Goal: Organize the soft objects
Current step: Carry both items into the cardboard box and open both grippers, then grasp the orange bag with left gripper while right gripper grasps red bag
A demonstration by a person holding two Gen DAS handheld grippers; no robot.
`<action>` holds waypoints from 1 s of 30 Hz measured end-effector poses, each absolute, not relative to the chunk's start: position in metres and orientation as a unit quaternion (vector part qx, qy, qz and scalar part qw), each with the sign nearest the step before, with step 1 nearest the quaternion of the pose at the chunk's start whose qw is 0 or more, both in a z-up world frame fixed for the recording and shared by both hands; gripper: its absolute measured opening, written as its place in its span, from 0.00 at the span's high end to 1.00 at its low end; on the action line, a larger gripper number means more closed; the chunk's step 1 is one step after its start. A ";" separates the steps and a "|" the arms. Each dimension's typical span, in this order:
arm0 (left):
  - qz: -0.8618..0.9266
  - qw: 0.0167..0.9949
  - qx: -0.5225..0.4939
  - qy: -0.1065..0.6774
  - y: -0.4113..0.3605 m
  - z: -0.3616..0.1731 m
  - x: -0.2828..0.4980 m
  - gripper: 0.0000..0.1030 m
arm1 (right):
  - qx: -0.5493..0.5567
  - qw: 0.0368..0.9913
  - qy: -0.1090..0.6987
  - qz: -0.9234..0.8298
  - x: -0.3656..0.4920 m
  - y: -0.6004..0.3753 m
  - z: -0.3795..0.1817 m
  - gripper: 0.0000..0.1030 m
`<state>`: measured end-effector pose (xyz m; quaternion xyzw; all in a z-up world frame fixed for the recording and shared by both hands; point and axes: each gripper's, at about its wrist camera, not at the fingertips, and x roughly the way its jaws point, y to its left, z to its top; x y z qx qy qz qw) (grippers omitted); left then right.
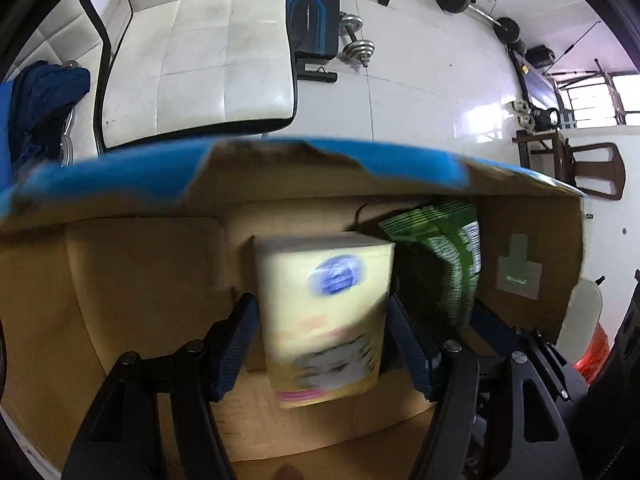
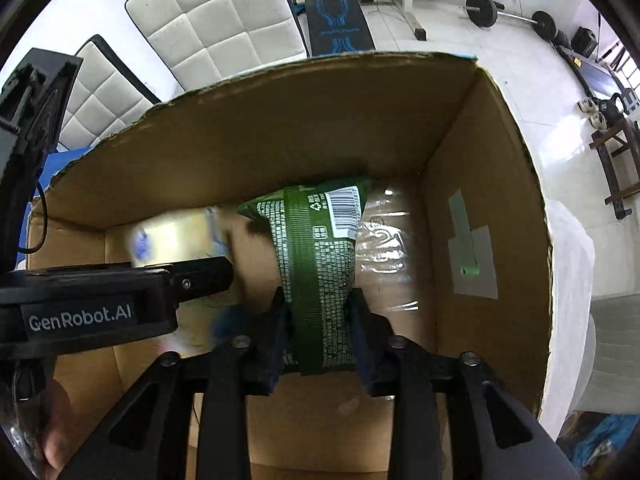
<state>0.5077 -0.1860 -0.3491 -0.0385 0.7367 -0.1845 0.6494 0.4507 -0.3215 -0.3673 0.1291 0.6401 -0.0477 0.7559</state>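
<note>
My left gripper [image 1: 322,320] is shut on a pale yellow tissue pack [image 1: 326,312] with a blue oval logo, held inside an open cardboard box [image 1: 140,280]. My right gripper [image 2: 318,308] is shut on a green soft pack [image 2: 316,256] with a barcode, held low inside the same box [image 2: 280,140]. The green pack [image 1: 448,248] shows to the right of the yellow one in the left wrist view. The yellow pack [image 2: 172,236] is blurred at left in the right wrist view, partly behind the left gripper's body [image 2: 100,304].
The box's right wall [image 2: 480,220] carries a taped label. A white padded chair [image 1: 200,52] stands beyond the box's blue-edged rim [image 1: 280,160]. A weight bench [image 2: 340,20], dumbbell [image 1: 356,40] and barbell [image 2: 512,12] lie on the white floor. A wooden chair [image 1: 592,168] is at right.
</note>
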 end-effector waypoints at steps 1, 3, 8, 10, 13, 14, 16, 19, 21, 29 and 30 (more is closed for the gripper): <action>-0.181 0.654 -0.035 0.734 -0.186 -0.348 0.507 0.37 | 0.127 0.757 0.639 -0.048 0.451 -0.321 -0.366 0.53; -0.175 0.665 -0.028 0.725 -0.184 -0.341 0.503 0.33 | 0.120 0.758 0.639 -0.048 0.447 -0.320 -0.361 0.51; -0.155 0.691 -0.031 0.705 -0.169 -0.327 0.489 0.16 | 0.108 0.757 0.642 -0.049 0.431 -0.316 -0.345 0.44; -0.145 0.706 -0.023 0.693 -0.160 -0.317 0.477 0.14 | 0.099 0.755 0.646 -0.051 0.420 -0.312 -0.337 0.35; -0.130 0.726 -0.009 0.676 -0.151 -0.308 0.458 0.10 | 0.099 0.753 0.649 -0.048 0.405 -0.305 -0.328 0.09; -0.123 0.736 -0.005 0.666 -0.146 -0.304 0.450 0.04 | 0.099 0.754 0.647 -0.048 0.399 -0.303 -0.324 0.02; -0.114 0.748 -0.001 0.654 -0.139 -0.299 0.438 0.04 | 0.098 0.755 0.647 -0.047 0.384 -0.297 -0.318 0.00; -0.112 0.760 -0.002 0.640 -0.131 -0.288 0.417 0.04 | 0.091 0.759 0.642 -0.050 0.363 -0.289 -0.305 0.00; -0.104 0.771 0.000 0.628 -0.129 -0.277 0.403 0.04 | 0.082 0.766 0.636 -0.053 0.352 -0.285 -0.297 0.00; -0.103 0.808 0.014 0.580 -0.122 -0.231 0.344 0.04 | 0.056 0.790 0.607 -0.068 0.316 -0.276 -0.261 0.00; -0.103 0.812 0.015 0.574 -0.121 -0.225 0.336 0.04 | 0.055 0.793 0.602 -0.068 0.310 -0.276 -0.256 0.00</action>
